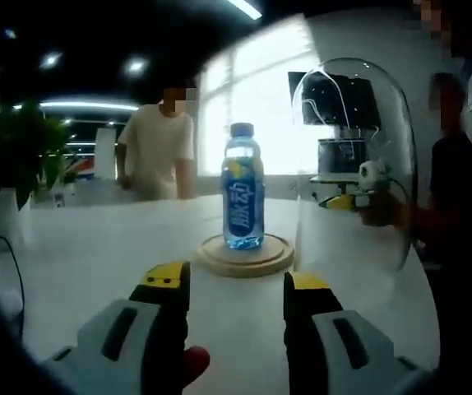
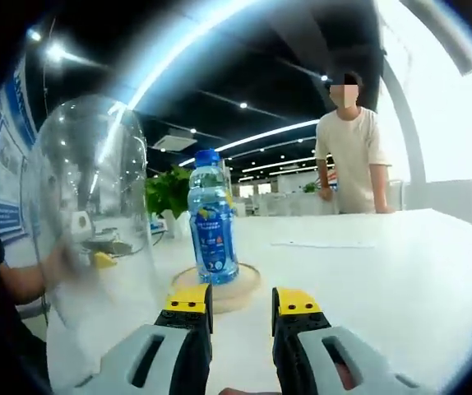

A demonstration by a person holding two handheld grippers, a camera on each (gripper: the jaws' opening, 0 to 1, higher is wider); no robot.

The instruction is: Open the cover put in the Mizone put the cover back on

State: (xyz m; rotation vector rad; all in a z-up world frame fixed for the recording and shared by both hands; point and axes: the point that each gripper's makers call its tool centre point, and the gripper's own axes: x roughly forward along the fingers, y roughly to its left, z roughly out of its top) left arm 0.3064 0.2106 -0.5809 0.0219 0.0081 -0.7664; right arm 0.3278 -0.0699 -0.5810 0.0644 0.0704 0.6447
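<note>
Upright at the centre of the round wooden base [image 1: 244,255] stands the Mizone bottle [image 1: 242,188], blue-capped and full-looking, so likely fairly heavy and stable, its smooth plastic a little slippery; the waist of the label would be the natural place to grip it. Beside it, off the base, the clear dome cover [image 1: 355,164] is in another person's grasp, tilted slightly, with a hand seen through its wall. The cover looks rigid, light for its bulk, and breakable if knocked, so it is best taken low at the rim or cradled across its crown, then lowered straight over the bottle. Nothing else sits on the base, and the dome holds nothing. The left gripper [image 1: 237,285] hovers just short of the base with its jaws apart, grasping nothing; the right gripper [image 2: 242,300] is likewise spread and empty, its tips near the base edge. A white table [image 2: 400,271] carries everything, and a person in a pale shirt [image 2: 351,156] stands behind it.
</note>
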